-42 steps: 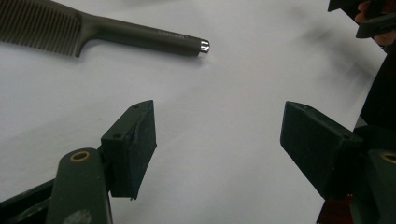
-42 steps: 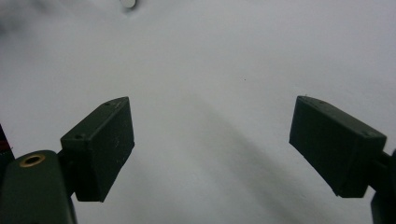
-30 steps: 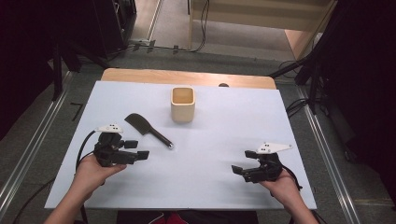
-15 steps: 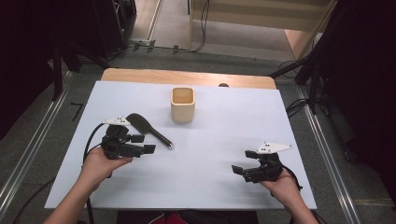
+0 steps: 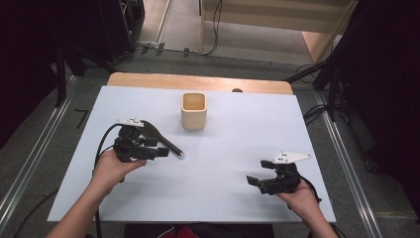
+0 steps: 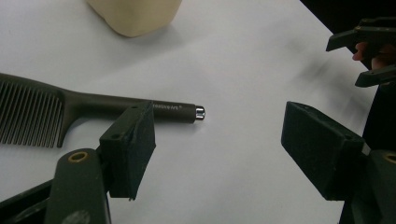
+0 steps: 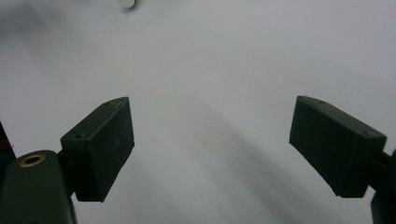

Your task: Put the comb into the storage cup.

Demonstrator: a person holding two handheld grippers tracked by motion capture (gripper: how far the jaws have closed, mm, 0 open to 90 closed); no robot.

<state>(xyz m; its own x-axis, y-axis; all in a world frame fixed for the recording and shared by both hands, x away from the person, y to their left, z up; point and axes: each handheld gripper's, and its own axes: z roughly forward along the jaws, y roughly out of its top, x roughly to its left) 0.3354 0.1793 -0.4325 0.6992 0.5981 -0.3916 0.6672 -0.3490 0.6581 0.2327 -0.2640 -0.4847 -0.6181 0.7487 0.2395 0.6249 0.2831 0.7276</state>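
**Op A:** Where's the comb (image 5: 159, 138) rel. to my left gripper (image 5: 157, 151)?

**Op B:** In the high view it lies just beyond the gripper, at about 12 o'clock from the jaw tips. The handle runs toward 4 o'clock and the toothed head sits at the 10 o'clock end, partly behind the gripper body. In the left gripper view the handle (image 6: 140, 105) passes behind one jaw pad, and the silver end cap (image 6: 200, 112) shows just past it, in the gap between the pads. Can't tell if pad and handle touch.

**Op A:** Left's state?

**Op B:** I read it as wide apart, nothing between the pads but bare table (image 5: 233, 124). Comb lies flat on the white top, on the left half.

**Op A:** And my right gripper (image 5: 256, 183)?

**Op B:** Jaws spread wide too, nothing held. Sits at the table's 5 o'clock corner, well apart from the comb.

**Op A:** Counts?

**Op B:** 1 comb, 1 cream cup (image 5: 193, 111) upright, at 1 o'clock from the comb, near it, not touching. 2 grippers, 2 hands.
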